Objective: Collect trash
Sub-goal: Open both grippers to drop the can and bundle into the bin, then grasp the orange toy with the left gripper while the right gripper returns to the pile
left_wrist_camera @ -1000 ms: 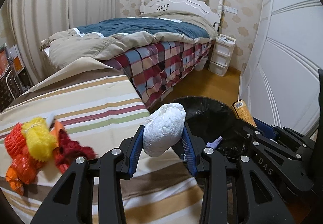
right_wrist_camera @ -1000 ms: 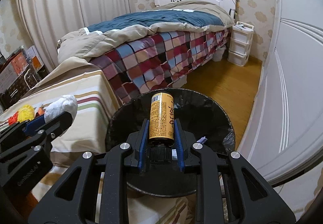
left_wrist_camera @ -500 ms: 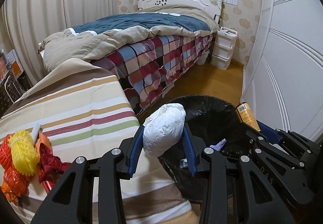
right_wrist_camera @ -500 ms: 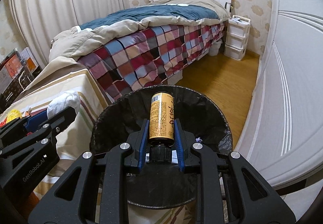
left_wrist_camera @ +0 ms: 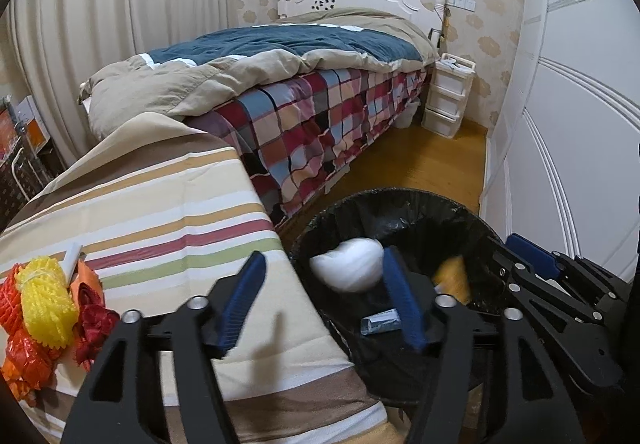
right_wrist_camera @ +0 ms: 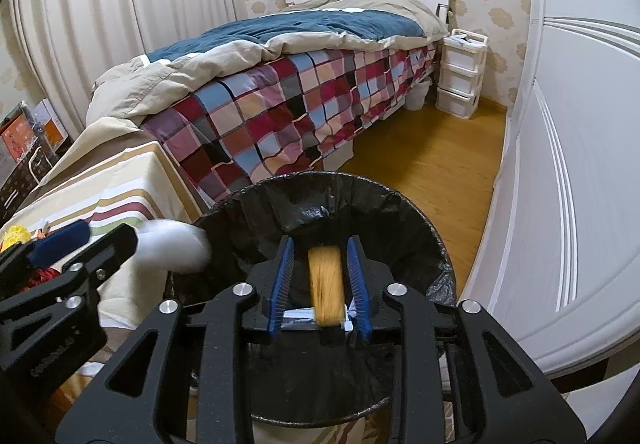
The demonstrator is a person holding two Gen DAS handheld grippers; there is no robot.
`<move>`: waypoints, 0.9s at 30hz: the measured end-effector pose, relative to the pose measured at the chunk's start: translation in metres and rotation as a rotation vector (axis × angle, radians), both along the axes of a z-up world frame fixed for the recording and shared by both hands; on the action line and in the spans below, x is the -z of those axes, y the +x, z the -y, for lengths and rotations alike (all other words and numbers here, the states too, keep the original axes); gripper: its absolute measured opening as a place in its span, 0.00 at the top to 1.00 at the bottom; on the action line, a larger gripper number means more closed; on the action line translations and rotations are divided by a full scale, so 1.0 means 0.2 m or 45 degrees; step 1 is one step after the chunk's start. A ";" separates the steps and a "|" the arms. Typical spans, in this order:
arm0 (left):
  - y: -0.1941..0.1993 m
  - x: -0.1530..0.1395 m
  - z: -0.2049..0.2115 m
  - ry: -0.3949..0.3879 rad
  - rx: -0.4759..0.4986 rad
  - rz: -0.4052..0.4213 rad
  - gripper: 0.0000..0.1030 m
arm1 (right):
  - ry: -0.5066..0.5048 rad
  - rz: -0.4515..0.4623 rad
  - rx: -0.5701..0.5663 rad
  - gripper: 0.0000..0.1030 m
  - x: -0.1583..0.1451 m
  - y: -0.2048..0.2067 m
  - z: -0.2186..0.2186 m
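Note:
A bin lined with a black bag (left_wrist_camera: 404, 193) stands on the floor beside the striped table. My left gripper (left_wrist_camera: 323, 256) hangs over its near-left rim with the jaws opening. A white crumpled wad (left_wrist_camera: 346, 264) is blurred and loose beside the right pad, dropping into the bin. My right gripper (right_wrist_camera: 319, 242) is over the middle of the bin (right_wrist_camera: 320, 177), jaws opening too. The yellow-labelled bottle (right_wrist_camera: 326, 284) is blurred between its pads with gaps on both sides. It is sliding down into the bag. The wad (right_wrist_camera: 172, 244) also shows in the right wrist view.
A pile of red, yellow and orange mesh netting (left_wrist_camera: 40, 304) lies on the striped tablecloth (left_wrist_camera: 160, 212) at the left. A bed with a checked cover (left_wrist_camera: 320, 124) is behind. White wardrobe doors (left_wrist_camera: 580, 124) close the right side. A small scrap (left_wrist_camera: 380, 322) lies inside the bin.
Both grippers have opened over the bin. The white wad has left the left jaws and the bottle has slipped out of the right jaws; both are falling into the bag.

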State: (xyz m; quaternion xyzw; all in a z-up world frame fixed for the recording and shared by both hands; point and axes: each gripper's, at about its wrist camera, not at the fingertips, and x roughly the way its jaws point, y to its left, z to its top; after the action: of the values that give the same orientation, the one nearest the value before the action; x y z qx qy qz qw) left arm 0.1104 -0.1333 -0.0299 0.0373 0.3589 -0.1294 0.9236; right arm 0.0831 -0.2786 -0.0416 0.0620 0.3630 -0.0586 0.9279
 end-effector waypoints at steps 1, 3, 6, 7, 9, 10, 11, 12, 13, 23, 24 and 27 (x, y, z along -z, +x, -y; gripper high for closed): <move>0.00 0.00 -0.01 -0.003 -0.006 0.001 0.32 | -0.003 0.002 0.003 0.66 0.00 0.00 0.00; -0.01 -0.01 -0.03 -0.004 -0.024 0.011 0.28 | -0.008 0.007 0.006 0.65 -0.01 -0.02 0.00; -0.03 -0.03 -0.06 -0.001 -0.046 0.023 0.24 | -0.013 0.016 0.010 0.54 -0.02 -0.03 -0.01; -0.04 -0.03 -0.07 0.002 -0.052 0.029 0.23 | -0.015 0.020 0.011 0.52 -0.02 -0.04 -0.02; -0.06 -0.05 -0.09 0.021 -0.070 0.049 0.22 | -0.018 0.026 0.009 0.49 -0.03 -0.06 -0.03; -0.08 -0.05 -0.10 0.033 -0.077 0.063 0.21 | -0.019 0.028 0.007 0.45 -0.04 -0.06 -0.04; -0.09 -0.06 -0.11 0.043 -0.083 0.074 0.20 | -0.021 0.031 0.004 0.43 -0.05 -0.07 -0.05; -0.11 -0.07 -0.12 0.052 -0.093 0.083 0.20 | -0.024 0.034 0.001 0.43 -0.06 -0.07 -0.06; -0.12 -0.08 -0.14 0.054 -0.100 0.090 0.20 | -0.027 0.037 -0.004 0.42 -0.07 -0.09 -0.08; -0.26 -0.10 -0.42 0.055 -0.206 0.083 0.20 | 0.001 0.023 -0.108 0.40 -0.09 -0.19 -0.28; -0.28 -0.09 -0.46 0.054 -0.222 0.076 0.20 | 0.005 0.018 -0.123 0.40 -0.09 -0.20 -0.31; -0.33 -0.08 -0.57 0.056 -0.275 0.063 0.20 | 0.027 0.011 -0.169 0.40 -0.09 -0.23 -0.40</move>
State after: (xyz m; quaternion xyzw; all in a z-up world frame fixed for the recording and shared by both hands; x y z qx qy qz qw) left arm 0.0438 -0.0196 -0.0140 0.0218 0.3406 -0.0204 0.9397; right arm 0.0377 -0.1987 -0.0240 0.0480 0.3628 0.0072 0.9306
